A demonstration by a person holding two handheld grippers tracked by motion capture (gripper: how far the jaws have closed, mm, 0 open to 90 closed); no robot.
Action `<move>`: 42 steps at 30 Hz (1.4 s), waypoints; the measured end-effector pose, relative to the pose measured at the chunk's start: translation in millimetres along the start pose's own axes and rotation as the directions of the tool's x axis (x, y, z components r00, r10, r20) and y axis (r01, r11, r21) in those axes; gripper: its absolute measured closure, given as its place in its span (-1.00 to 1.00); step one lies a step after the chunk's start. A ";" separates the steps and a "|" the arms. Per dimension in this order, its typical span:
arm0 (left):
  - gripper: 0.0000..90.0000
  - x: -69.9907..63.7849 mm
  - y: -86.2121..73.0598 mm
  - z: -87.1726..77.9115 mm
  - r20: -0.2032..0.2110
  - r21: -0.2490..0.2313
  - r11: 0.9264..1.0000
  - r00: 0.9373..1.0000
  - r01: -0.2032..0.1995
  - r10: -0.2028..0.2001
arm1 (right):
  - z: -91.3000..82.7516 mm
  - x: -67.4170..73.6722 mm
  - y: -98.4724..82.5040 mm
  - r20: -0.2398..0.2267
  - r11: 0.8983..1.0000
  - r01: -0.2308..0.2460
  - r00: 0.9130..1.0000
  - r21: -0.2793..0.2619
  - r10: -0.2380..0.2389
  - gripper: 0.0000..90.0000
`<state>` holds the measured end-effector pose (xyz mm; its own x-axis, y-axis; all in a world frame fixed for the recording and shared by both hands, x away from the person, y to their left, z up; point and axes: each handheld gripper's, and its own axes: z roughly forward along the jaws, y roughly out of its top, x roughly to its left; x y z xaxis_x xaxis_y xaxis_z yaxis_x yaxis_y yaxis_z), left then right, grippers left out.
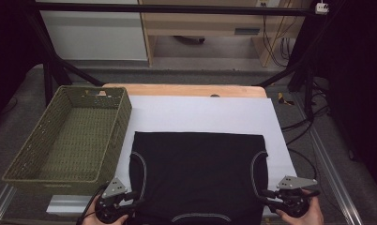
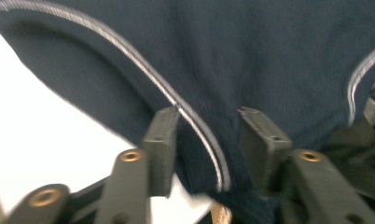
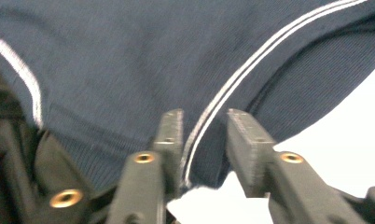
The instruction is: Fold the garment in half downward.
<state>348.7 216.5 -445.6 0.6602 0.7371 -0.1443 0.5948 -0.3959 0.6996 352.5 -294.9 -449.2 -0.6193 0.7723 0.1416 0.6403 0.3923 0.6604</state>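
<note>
White paper [image 1: 200, 115] covers a wooden table. Low in the frame's centre lies a dark folded shirt [image 1: 198, 176] with pale piping along its armholes. At left sits a green woven basket [image 1: 22, 161], nothing inside. Left gripper [image 1: 130, 197] and right gripper [image 1: 266, 196] straddle the shirt's piped edges, jaws apart.

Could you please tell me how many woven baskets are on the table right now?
1. A single olive-green woven rectangular basket sits at the table's left edge, beside the dark navy folded shirt with white piping. Nothing in the high view suggests another.
</note>
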 end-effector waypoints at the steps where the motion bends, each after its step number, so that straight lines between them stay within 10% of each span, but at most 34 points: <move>1: 0.14 1.0 2.5 0.7 -0.001 -0.019 1.000 1.000 -0.004 0.004 | 1.4 -0.3 2.1 0.001 1.000 -0.009 1.000 -0.012 0.009 0.36; 13: -0.54 16.0 38.1 17.1 0.026 -0.131 0.991 0.999 -0.032 0.036 | 9.3 -31.0 23.1 -0.020 0.968 -0.079 0.997 -0.237 0.077 -0.07; 42: -1.00 53.8 113.4 71.5 -0.006 -0.161 0.986 0.999 -0.051 0.050 | 46.2 -91.0 72.3 0.023 0.954 -0.115 0.992 -0.277 0.126 -0.74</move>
<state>484.4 172.1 -424.0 0.6863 0.7198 -0.1045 0.4793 -0.3395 0.8093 476.1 -313.7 -448.4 -0.5228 0.8270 0.2066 0.5560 0.1471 0.8181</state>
